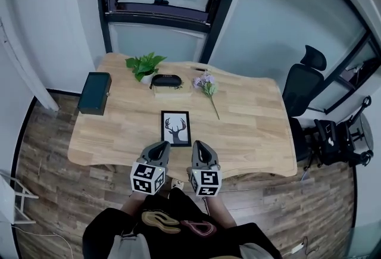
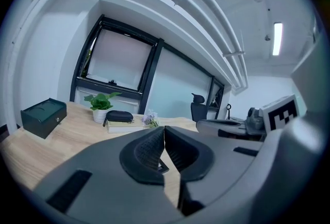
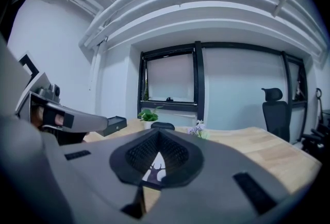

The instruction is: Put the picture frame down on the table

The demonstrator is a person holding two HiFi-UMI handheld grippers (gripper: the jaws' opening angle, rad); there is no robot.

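The picture frame (image 1: pixel 176 128), black-edged with a deer silhouette on white, lies flat on the wooden table (image 1: pixel 250 133) near its front edge. Both grippers hover just short of the frame's near end, touching nothing. My left gripper (image 1: pixel 159 146) is shut and empty; in the left gripper view its jaws (image 2: pixel 164 130) meet tip to tip, with a corner of the frame (image 2: pixel 162 167) showing below them. My right gripper (image 1: pixel 199 146) is also shut and empty; in the right gripper view the deer picture (image 3: pixel 156 170) shows through the gap under its closed tips (image 3: pixel 158 133).
At the table's left end stands a dark green box (image 1: pixel 94 92). Along the back sit a potted plant (image 1: pixel 144 65), a black case on a book (image 1: pixel 166 81) and a purple flower sprig (image 1: pixel 206 86). A black office chair (image 1: pixel 303 82) stands to the right.
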